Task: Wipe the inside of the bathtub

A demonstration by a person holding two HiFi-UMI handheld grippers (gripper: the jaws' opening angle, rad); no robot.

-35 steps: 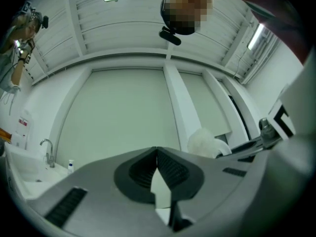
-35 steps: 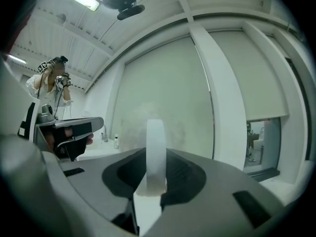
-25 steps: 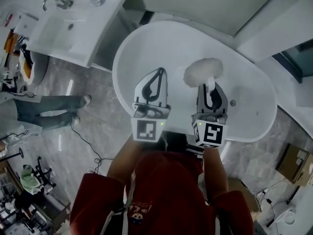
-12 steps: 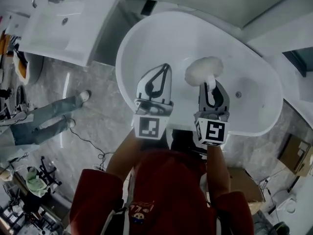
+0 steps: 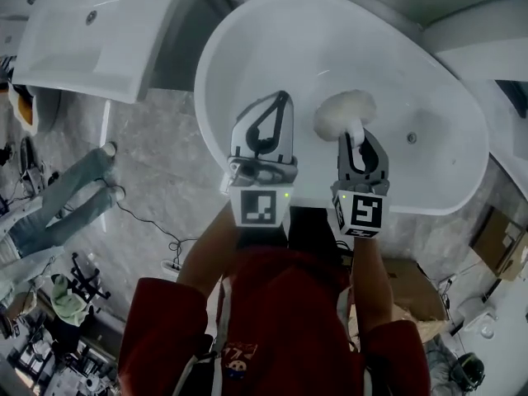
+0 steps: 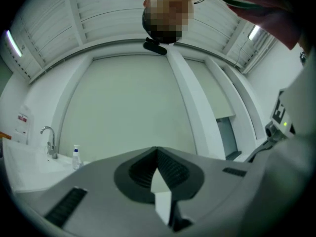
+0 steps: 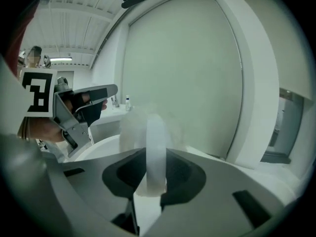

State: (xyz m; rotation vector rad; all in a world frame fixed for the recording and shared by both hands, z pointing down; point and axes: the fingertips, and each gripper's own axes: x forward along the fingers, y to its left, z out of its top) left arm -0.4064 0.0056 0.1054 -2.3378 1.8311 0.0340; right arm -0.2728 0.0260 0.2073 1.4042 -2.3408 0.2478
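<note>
The white oval bathtub (image 5: pixel 247 23) fills the upper middle of the head view. My right gripper (image 5: pixel 355 136) is shut on the white handle (image 7: pixel 155 152) of a fluffy white duster (image 5: pixel 346 110), whose head hangs over the tub's inside near the front wall. In the right gripper view the duster's fluff (image 7: pixel 132 127) stands just beyond the jaws. My left gripper (image 5: pixel 279 102) is beside it to the left, over the tub's near rim, shut with nothing between its jaws. It points up at a pale wall in the left gripper view (image 6: pixel 157 150).
A white washbasin (image 5: pixel 74 35) stands left of the tub, with a faucet (image 6: pixel 48 139) and a small bottle (image 6: pixel 75 157) on it. A bystander's legs (image 5: pixel 58 196) and cables lie on the grey floor at left. The tub drain (image 5: pixel 412 139) shows at right. Cardboard boxes (image 5: pixel 503 246) sit at lower right.
Both grippers keep the same pose and grip. The view has slid, so the tub and washbasin sit higher in the frame, and the bystander's legs have shifted left and lower.
</note>
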